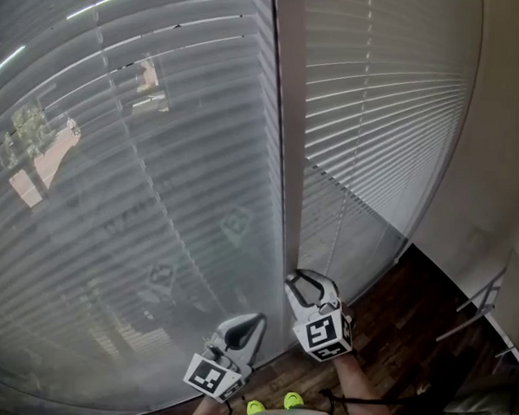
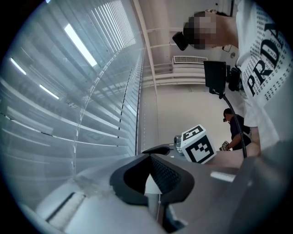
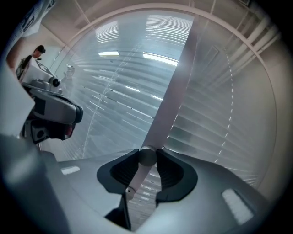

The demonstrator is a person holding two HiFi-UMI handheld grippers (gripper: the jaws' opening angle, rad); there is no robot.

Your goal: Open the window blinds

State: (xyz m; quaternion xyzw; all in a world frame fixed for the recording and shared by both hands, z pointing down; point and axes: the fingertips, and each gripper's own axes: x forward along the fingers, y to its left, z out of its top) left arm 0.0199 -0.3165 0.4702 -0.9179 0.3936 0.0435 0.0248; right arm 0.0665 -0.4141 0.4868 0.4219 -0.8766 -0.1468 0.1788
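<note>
- Where the two window blinds meet, a pale upright mullion (image 1: 288,117) is seen; the left blind (image 1: 139,196) and the right blind (image 1: 378,104) are hung down almost to the floor, their slats laid flat.
- Dim outdoor shapes are shown through the left blind, and thin bright lines are seen between the slats of the right one.
- Dark wooden floor (image 1: 410,306) is laid below the blinds, and a plain light wall (image 1: 496,154) is met at the right blind's far edge.
- The tilt wand (image 3: 147,157) is clamped between the jaws of the right gripper (image 1: 310,289), near the mullion's foot.
- The left gripper (image 1: 243,330) is held beside the left blind's lower edge, its jaws drawn together at the tips.
</note>
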